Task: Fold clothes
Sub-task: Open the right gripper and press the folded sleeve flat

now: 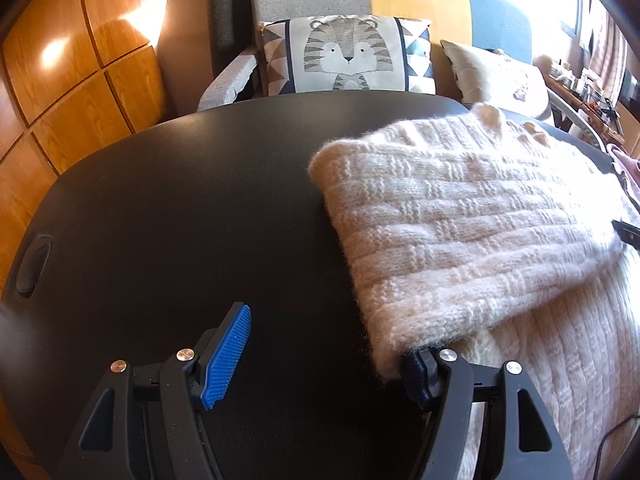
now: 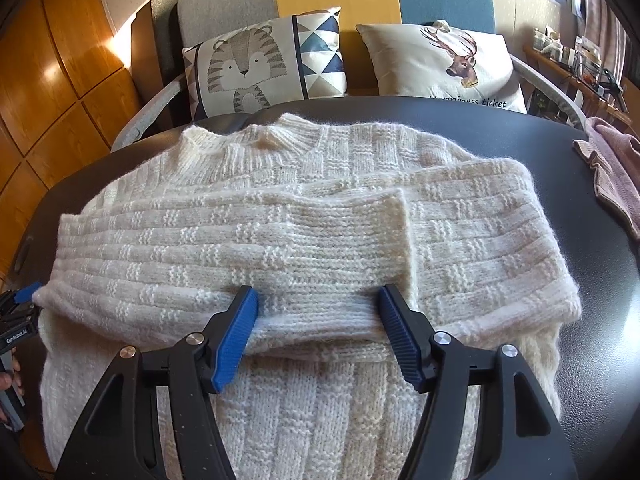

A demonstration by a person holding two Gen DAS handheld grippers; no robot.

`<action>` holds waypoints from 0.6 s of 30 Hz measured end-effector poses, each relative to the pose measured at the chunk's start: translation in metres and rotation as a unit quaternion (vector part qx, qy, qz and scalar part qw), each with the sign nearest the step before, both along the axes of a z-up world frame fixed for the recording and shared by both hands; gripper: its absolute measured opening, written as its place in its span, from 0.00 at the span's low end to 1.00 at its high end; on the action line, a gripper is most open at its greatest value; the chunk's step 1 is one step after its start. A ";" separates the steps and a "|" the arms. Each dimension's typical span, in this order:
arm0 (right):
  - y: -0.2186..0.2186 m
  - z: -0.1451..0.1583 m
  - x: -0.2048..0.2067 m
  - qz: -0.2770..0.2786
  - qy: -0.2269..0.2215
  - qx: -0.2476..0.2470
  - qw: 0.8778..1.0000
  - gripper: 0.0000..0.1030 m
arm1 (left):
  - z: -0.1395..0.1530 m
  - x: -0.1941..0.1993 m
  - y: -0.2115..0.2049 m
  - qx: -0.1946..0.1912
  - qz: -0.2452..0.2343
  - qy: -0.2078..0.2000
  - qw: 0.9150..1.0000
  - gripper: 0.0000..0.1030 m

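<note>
A cream knit sweater (image 2: 304,216) lies face up on the black table (image 2: 600,280), collar at the far side, with both sleeves folded across the chest. My right gripper (image 2: 318,336) hovers low over the near edge of the top sleeve. Its blue pads stand apart on either side of a flat stretch of that sleeve, which is not bunched. In the left wrist view the sweater (image 1: 460,216) fills the right half. My left gripper (image 1: 324,360) is open at the sweater's left edge, over bare table. Its right finger (image 1: 420,376) sits under the fuzzy fold, its left finger (image 1: 228,356) clear of cloth.
A pink garment (image 2: 612,176) lies on the table's far right. Behind the table stands a sofa with a tiger cushion (image 2: 260,64) and a deer cushion (image 2: 448,64). Wooden panels (image 1: 60,80) run along the left. The table's left half (image 1: 180,208) is bare black surface.
</note>
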State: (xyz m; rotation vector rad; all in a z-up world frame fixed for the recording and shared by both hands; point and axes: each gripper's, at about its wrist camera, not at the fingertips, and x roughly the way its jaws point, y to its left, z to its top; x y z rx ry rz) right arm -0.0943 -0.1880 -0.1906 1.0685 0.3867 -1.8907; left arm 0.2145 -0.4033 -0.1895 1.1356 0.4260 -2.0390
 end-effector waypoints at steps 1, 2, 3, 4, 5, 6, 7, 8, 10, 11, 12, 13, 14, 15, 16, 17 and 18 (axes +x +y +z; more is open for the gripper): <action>0.000 0.000 0.000 -0.001 0.000 0.000 1.000 0.65 | 0.000 0.000 0.001 -0.001 -0.003 -0.001 1.000 0.68; 0.000 0.000 0.000 -0.002 0.000 0.000 1.000 0.65 | 0.001 0.001 0.002 -0.003 -0.005 -0.002 1.000 0.68; 0.000 0.000 0.000 -0.002 0.000 0.000 1.000 0.65 | 0.001 0.000 0.002 -0.005 -0.006 -0.004 1.000 0.68; 0.000 -0.001 0.000 -0.004 0.001 0.000 1.000 0.65 | 0.001 -0.002 0.001 -0.008 -0.005 -0.005 1.000 0.68; 0.000 -0.001 0.000 -0.005 0.002 0.001 1.000 0.65 | 0.002 -0.004 0.000 -0.011 -0.004 -0.007 1.000 0.68; 0.000 -0.001 0.000 -0.006 0.003 0.001 1.000 0.66 | 0.003 -0.007 -0.002 -0.015 -0.001 -0.008 1.000 0.68; 0.000 -0.001 0.001 -0.007 0.003 0.002 1.000 0.66 | 0.004 -0.011 -0.005 -0.019 0.001 -0.009 1.000 0.68; -0.001 -0.001 0.001 -0.009 0.004 0.003 1.000 0.67 | 0.005 -0.015 -0.009 -0.023 0.003 -0.011 1.000 0.68; -0.002 -0.002 0.003 -0.013 0.003 0.003 1.000 0.69 | 0.005 -0.022 -0.015 -0.028 0.004 -0.016 0.999 0.68; -0.003 -0.002 0.004 -0.015 0.004 0.004 1.000 0.69 | 0.005 -0.025 -0.018 -0.028 0.003 -0.020 0.999 0.68; -0.004 -0.002 0.004 -0.017 0.005 0.004 1.000 0.69 | 0.004 -0.025 -0.019 -0.027 -0.001 -0.022 0.999 0.68; -0.004 -0.002 0.005 -0.018 0.006 0.003 1.000 0.70 | 0.004 -0.026 -0.020 -0.027 -0.004 -0.024 0.999 0.68; -0.003 -0.002 0.006 -0.019 0.007 0.003 1.000 0.70 | 0.004 -0.024 -0.020 -0.024 -0.008 -0.025 0.999 0.68; -0.003 -0.002 0.007 -0.020 0.008 0.002 1.000 0.70 | 0.004 -0.021 -0.019 -0.019 -0.011 -0.023 0.999 0.68; -0.003 -0.002 0.007 -0.020 0.009 0.001 1.000 0.70 | 0.003 -0.016 -0.017 -0.012 -0.012 -0.019 1.000 0.68; -0.002 -0.002 0.007 -0.019 0.009 0.001 1.000 0.70 | 0.003 -0.012 -0.016 -0.006 -0.014 -0.016 1.000 0.68; -0.002 -0.002 0.007 -0.018 0.009 0.000 1.000 0.70 | 0.002 -0.007 -0.014 0.001 -0.015 -0.014 1.000 0.68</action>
